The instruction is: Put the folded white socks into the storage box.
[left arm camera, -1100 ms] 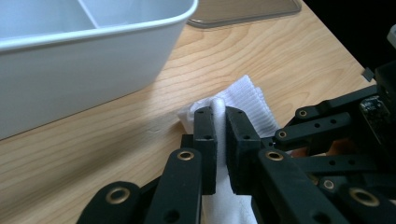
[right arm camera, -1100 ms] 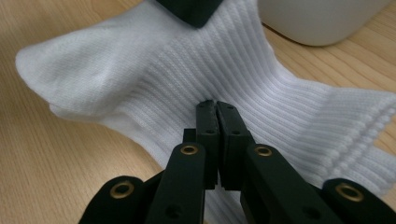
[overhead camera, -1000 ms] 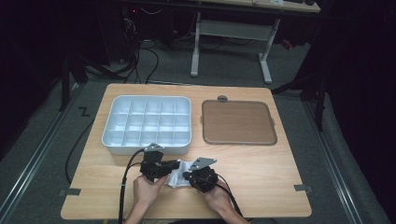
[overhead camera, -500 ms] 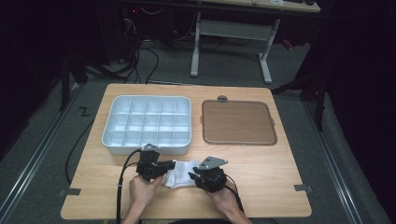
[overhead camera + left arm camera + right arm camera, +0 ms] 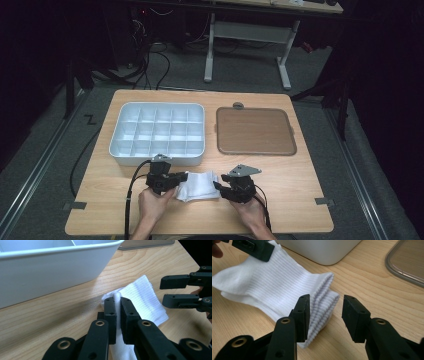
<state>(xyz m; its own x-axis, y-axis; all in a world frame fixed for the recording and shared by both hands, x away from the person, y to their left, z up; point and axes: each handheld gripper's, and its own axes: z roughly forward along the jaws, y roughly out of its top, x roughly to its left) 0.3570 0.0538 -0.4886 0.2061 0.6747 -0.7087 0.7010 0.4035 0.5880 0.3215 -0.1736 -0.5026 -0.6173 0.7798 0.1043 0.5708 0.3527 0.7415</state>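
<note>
- The surface (image 5: pixel 300 200) is a light wooden top with a dark room around it.
- Black cables (image 5: pixel 150 60) lie on the grey floor behind it, next to a white frame with legs (image 5: pixel 245 35).
- A white tray with many little boxes (image 5: pixel 159 132) sits by the far left corner of the surface.
- A flat brown lid (image 5: pixel 254 131) lies by the far right corner, apart from the tray.
- A white sock (image 5: pixel 200 185) lies near the front edge of the surface, in the middle, just in front of the tray.
- The sock is soft and ribbed, and it is folded over on itself, so its thick edges stack up.
- The left tongs (image 5: pixel 116 305) are squeezed tight on a pinch of the sock at its left end.
- The right tongs (image 5: pixel 324 315) have just been opening. Their jaws stand apart at the sock's right end. One jaw is next to the folded edge, but nothing is squeezed.
</note>
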